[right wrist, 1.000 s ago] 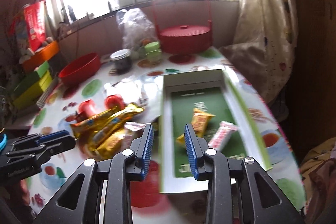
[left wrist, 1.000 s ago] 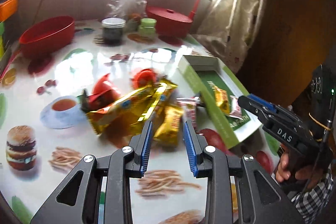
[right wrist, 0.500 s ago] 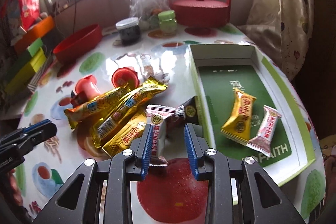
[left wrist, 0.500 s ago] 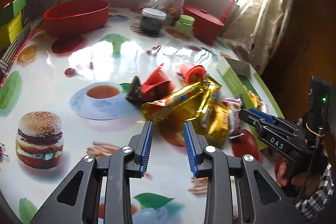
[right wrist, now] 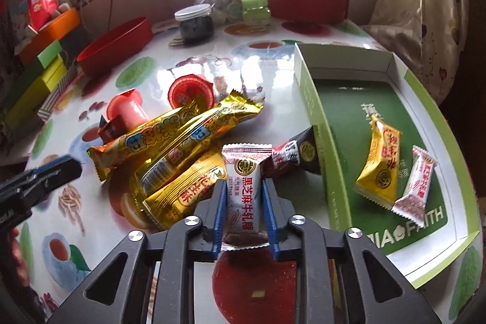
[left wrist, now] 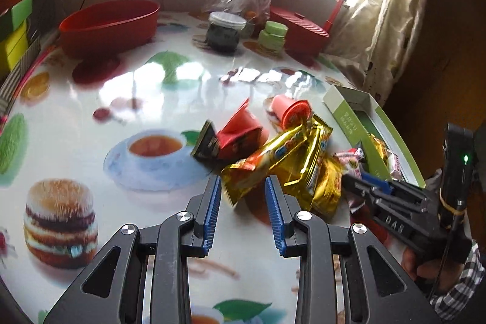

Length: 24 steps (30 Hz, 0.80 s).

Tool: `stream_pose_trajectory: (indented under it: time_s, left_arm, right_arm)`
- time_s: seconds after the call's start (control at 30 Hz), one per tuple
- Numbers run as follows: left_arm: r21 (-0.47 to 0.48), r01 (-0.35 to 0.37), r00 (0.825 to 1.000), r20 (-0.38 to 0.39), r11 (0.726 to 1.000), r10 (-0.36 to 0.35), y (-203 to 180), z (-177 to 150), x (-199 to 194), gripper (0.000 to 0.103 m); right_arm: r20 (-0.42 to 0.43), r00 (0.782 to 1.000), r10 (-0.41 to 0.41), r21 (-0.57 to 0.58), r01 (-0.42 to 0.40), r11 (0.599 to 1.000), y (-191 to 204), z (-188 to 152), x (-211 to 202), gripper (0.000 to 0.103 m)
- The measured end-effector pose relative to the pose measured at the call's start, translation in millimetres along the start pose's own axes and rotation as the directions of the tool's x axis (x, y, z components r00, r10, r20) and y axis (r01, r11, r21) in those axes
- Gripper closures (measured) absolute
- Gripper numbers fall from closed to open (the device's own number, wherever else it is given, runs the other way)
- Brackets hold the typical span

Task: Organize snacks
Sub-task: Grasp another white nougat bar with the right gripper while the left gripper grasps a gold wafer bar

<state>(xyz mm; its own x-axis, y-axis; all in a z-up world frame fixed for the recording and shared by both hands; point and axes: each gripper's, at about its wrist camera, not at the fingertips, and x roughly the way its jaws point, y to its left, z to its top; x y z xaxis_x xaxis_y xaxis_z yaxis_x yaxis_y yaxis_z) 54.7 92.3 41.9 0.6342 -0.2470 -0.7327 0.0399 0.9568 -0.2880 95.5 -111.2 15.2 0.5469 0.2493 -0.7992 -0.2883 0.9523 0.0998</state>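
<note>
Between my right gripper's point(right wrist: 244, 213) blue pads sits a white candy packet point(right wrist: 245, 190), pinched at its sides as the jaws have just been closing. My left gripper point(left wrist: 243, 211) hovers narrowly parted, empty, at the gold wrapper pile point(left wrist: 282, 166). I judge the green tray point(right wrist: 313, 99), holding two sweets, the destination.

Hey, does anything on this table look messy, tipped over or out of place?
Yes. Gold snack bars lie crisscrossed in a loose pile beside the green box, not in it. Two red jelly cups lie tipped on their sides behind the pile. Only two snacks sit in the box.
</note>
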Motion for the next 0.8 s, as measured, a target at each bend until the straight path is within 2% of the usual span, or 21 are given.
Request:
stream_pose_trajectory:
  time_s: [0.23, 0.4, 0.6, 0.73, 0.8]
  left_arm:
    - [0.112, 0.009, 1.000, -0.027, 0.994, -0.006, -23, 16, 20, 0.071]
    - [0.210, 0.015, 0.999, -0.049, 0.978, -0.004, -40, 23, 37, 0.071]
    - [0.338, -0.040, 0.995, -0.068, 0.940, 0.067, -58, 29, 58, 0.071]
    - [0.366, -0.065, 0.990, -0.095, 0.928, 0.106, -61, 28, 70, 0.064]
    - [0.369, -0.060, 0.989, -0.104, 0.927, 0.106, -63, 27, 73, 0.064]
  right_arm:
    - [-0.004, 0.999, 0.034, -0.013, -0.034, 0.999, 2, -11, -5, 0.083]
    - [-0.015, 0.997, 0.071, -0.027, -0.071, 0.997, 3, -19, -11, 0.083]
    - [-0.020, 0.996, 0.084, -0.002, -0.084, 0.996, -6, -27, -17, 0.083]
    - [-0.019, 0.996, 0.091, 0.012, -0.091, 0.996, -11, -30, -20, 0.083]
    - [-0.016, 0.995, 0.096, 0.014, -0.096, 0.995, -12, -31, -21, 0.083]
